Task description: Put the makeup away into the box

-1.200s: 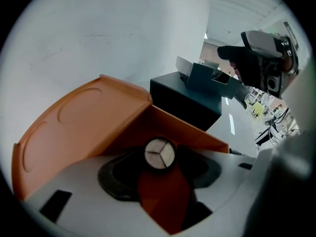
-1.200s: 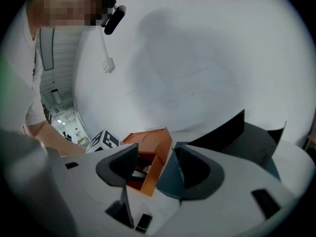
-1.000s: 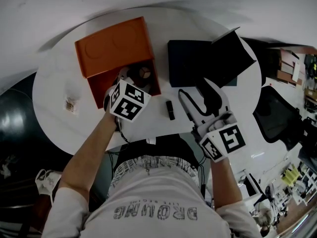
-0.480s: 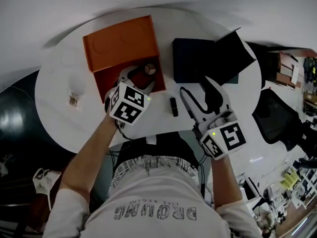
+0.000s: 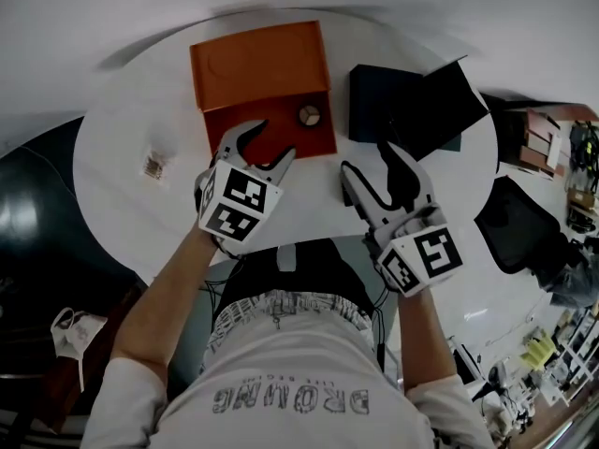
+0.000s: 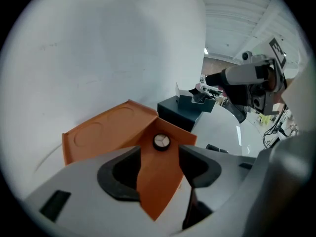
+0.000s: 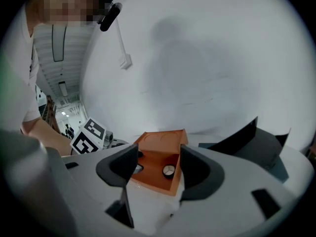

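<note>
Left tongs (image 5: 271,140) and right tongs (image 5: 367,160) are both wide, nothing held. Progress, my read: one item stowed, at least one likely left on the table, lid not closed. Head view: box (image 5: 257,64) sits open with the lid flipped back, and one round pot (image 5: 309,114) is inside at the right, by the hinge. Left tongs hang over the box's near edge, pot just past the tips and to the right. Right tongs are over bare table (image 5: 122,120) between box and dark case (image 5: 412,110), pot off to their left. Pale item (image 5: 153,166) lies far left, can't tell what it is. Left tongs view: jaws apart, only box floor between them, pot (image 6: 161,142) dead ahead beyond the tips, untouched. Dark piece (image 6: 217,148) on the table right of the jaws, probably makeup to collect. Right tongs view: jaws apart and empty, box and pot (image 7: 169,170) framed in the gap but well beyond the tips.
</note>
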The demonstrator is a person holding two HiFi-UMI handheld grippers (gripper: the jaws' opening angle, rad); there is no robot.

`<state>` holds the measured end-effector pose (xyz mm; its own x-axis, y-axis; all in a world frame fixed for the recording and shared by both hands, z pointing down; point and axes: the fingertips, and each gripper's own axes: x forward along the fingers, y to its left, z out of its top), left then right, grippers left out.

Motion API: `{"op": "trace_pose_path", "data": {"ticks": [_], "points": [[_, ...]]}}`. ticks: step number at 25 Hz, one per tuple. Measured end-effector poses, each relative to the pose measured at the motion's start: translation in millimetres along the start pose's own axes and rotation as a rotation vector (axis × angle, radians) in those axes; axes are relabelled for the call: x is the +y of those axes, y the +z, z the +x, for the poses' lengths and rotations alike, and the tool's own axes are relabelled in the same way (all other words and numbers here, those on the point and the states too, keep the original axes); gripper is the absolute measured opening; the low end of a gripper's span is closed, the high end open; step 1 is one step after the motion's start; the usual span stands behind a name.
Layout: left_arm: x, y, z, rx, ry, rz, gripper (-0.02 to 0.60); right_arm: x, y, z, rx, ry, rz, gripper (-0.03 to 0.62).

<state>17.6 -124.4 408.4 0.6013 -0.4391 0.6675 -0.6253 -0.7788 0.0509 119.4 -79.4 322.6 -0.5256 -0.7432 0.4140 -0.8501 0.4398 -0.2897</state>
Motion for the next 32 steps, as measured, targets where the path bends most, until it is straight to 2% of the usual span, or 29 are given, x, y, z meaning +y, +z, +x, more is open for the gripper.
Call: {"op": "trace_pose_path", "data": {"ticks": [10, 18, 32], "points": [[35.4, -34.7, -76.7, -0.111, 0.105, -0.085, 0.262, 56.1, -22.6, 26.6, 0.057, 0.075, -0.058, 0.278], [55.4, -74.2, -122.8, -0.145, 0.176, -0.153, 0.262, 104.5, -57.0, 48.5, 0.126, 0.163, -0.109, 0.279], [61.4, -125.8, -163.0, -0.162, 0.246, -0.239, 0.262, 158.9, -109.7, 74.5, 0.261, 0.331, -0.232, 0.302]]}}
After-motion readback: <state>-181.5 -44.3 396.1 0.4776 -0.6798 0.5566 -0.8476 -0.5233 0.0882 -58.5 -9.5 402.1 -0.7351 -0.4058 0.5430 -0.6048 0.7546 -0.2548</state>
